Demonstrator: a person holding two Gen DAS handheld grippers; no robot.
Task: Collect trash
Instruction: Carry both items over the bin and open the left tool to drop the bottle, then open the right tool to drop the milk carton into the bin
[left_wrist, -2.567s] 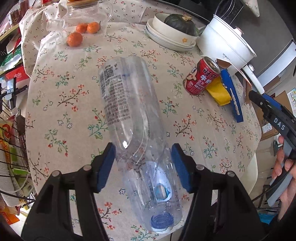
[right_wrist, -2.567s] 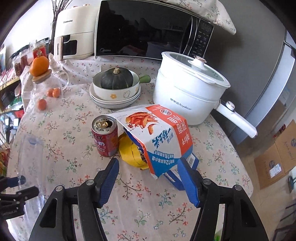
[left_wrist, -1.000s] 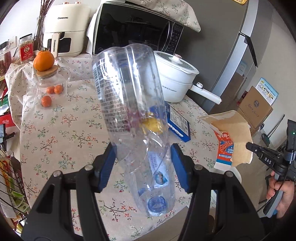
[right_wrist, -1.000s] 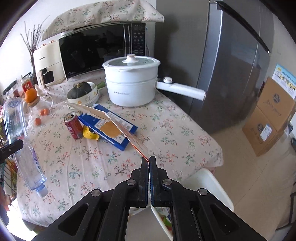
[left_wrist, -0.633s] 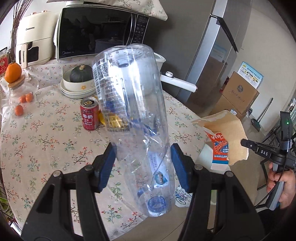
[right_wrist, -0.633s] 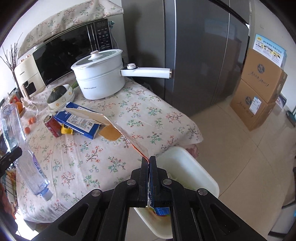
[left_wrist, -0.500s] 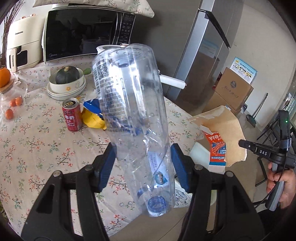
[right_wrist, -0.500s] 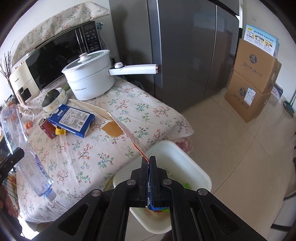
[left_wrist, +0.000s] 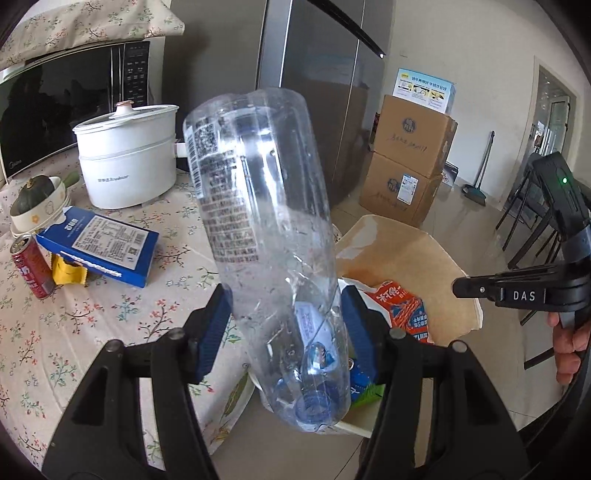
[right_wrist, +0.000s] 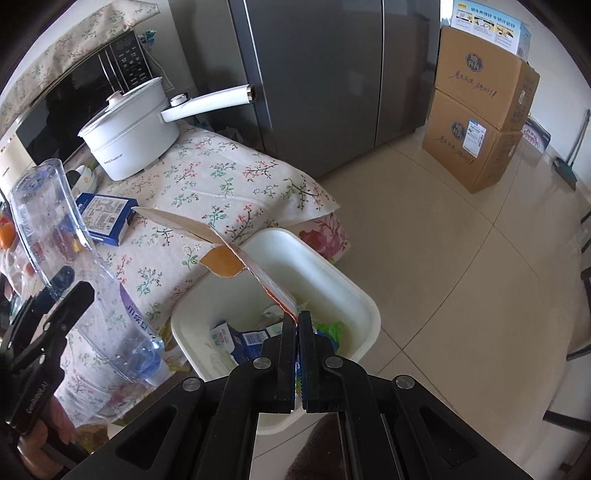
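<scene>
Bottle first: in the left wrist view our left gripper (left_wrist: 286, 325) clasps the clear plastic bottle (left_wrist: 266, 229), cap down, near the bin; can (left_wrist: 31, 267), blue box (left_wrist: 99, 245) and yellow wrapper (left_wrist: 66, 275) remain on the table. In the right wrist view our right gripper (right_wrist: 297, 328) pinches the torn carton (right_wrist: 236, 254) over the white bin (right_wrist: 332, 284), already holding trash.

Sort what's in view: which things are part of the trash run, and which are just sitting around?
Job:
plastic bottle in left gripper
torn carton in right gripper
white bin
red can
yellow wrapper
blue box

Lying about:
white pot
microwave
squash in bowl
cardboard boxes
</scene>
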